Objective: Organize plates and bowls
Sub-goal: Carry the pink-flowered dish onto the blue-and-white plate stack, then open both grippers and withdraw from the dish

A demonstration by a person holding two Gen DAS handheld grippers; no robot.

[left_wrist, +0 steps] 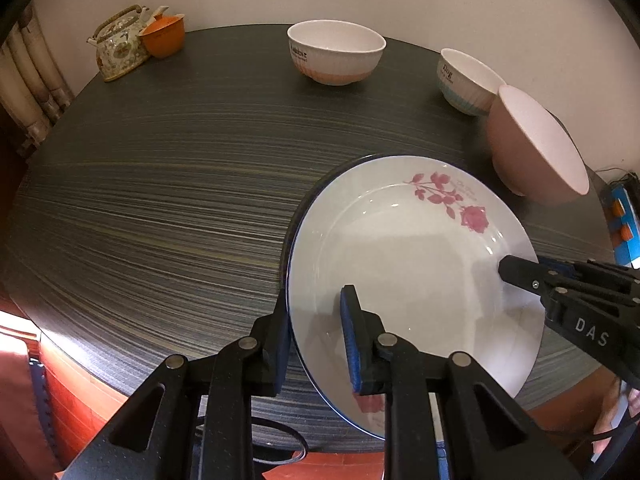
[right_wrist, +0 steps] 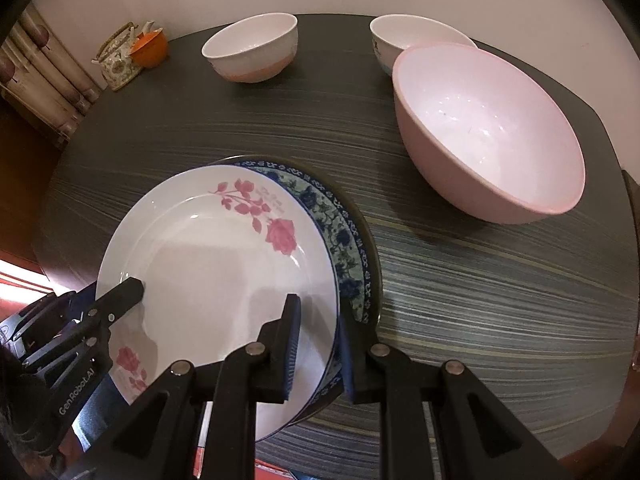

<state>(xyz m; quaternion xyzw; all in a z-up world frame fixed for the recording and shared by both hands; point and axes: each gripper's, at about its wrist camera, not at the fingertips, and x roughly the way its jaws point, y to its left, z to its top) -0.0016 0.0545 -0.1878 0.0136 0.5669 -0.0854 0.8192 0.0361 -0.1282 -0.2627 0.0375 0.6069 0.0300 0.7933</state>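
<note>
A white plate with pink roses (left_wrist: 412, 264) (right_wrist: 216, 276) rests on a blue-patterned plate (right_wrist: 340, 240) near the front of the dark round table (left_wrist: 160, 200). My left gripper (left_wrist: 316, 336) straddles the rose plate's left rim, one finger under and one above. My right gripper (right_wrist: 320, 344) straddles the right rims of both plates. It also shows in the left wrist view (left_wrist: 520, 272). A big pink bowl (right_wrist: 488, 136) (left_wrist: 536, 148) sits at the right. A white-and-orange bowl (left_wrist: 336, 52) (right_wrist: 252, 48) and a white-and-blue bowl (left_wrist: 468, 80) (right_wrist: 404, 36) stand at the back.
A floral teapot (left_wrist: 120, 44) and an orange cup (left_wrist: 164, 36) stand at the table's far left edge by the wall. A radiator (left_wrist: 28, 88) is at the left. A blue box (left_wrist: 624, 216) lies beyond the table's right edge.
</note>
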